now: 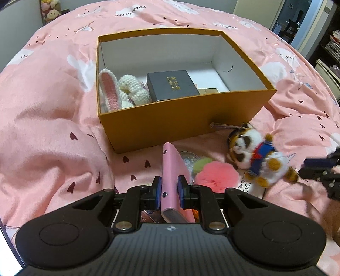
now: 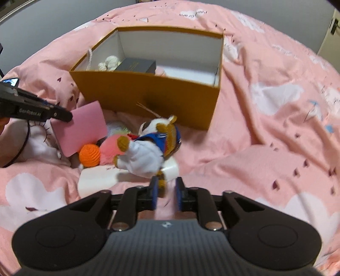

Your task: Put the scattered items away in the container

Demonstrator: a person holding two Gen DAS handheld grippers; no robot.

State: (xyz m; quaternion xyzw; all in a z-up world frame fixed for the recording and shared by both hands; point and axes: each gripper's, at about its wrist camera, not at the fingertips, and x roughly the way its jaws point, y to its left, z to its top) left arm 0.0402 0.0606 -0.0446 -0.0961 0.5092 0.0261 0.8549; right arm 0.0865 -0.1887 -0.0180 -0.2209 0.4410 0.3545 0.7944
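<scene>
While left claw clamps pink case, right claw pinches plush raccoon.

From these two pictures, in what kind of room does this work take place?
Most likely a bedroom. The orange box sits on a soft pink quilt printed with clouds and hearts, as on a bed, and plush toys on a shelf stand in the far corner.

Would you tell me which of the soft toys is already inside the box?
The white crocheted rabbit with pink ears lies in the orange box; the raccoon toy and pink pompom remain on the bedspread.
</scene>
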